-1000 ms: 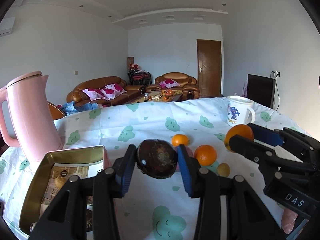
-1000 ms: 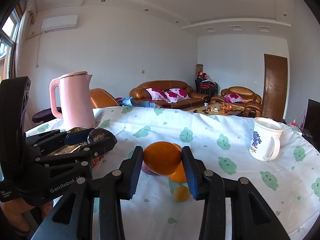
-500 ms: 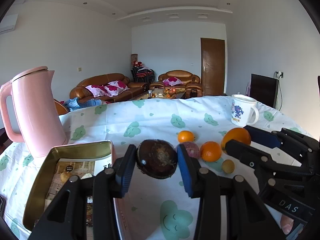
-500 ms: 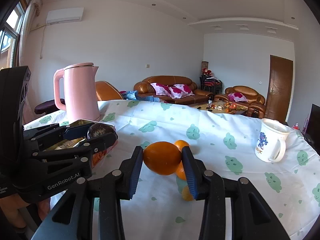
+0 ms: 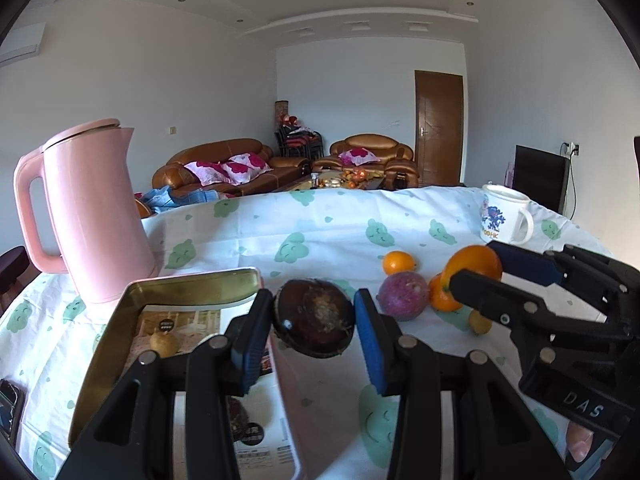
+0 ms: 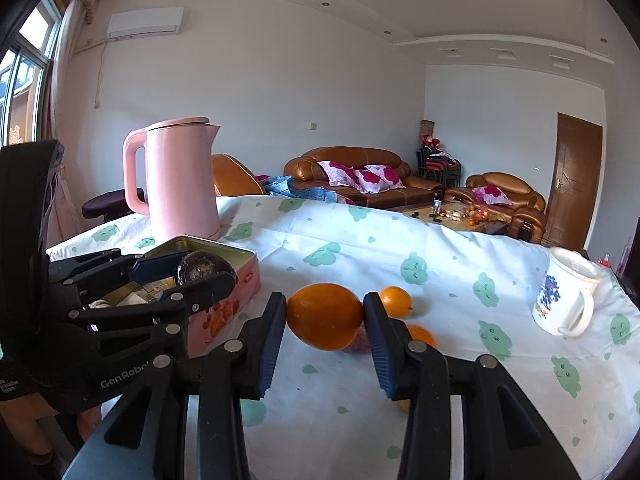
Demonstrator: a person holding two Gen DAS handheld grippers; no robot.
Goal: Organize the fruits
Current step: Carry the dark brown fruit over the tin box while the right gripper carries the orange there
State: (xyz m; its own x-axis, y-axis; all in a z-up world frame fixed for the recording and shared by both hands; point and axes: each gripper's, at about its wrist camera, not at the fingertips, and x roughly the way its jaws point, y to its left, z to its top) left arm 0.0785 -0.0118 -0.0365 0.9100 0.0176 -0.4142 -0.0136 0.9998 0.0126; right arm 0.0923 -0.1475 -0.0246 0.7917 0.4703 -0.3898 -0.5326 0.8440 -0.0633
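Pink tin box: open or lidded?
Open. The pink tin box shows no lid; its gold interior, a printed sheet and a small fruit are visible inside.

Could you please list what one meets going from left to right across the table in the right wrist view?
Pink kettle → gold tin → dark fruit held in the left gripper → large orange held in the right gripper → small orange → white mug.
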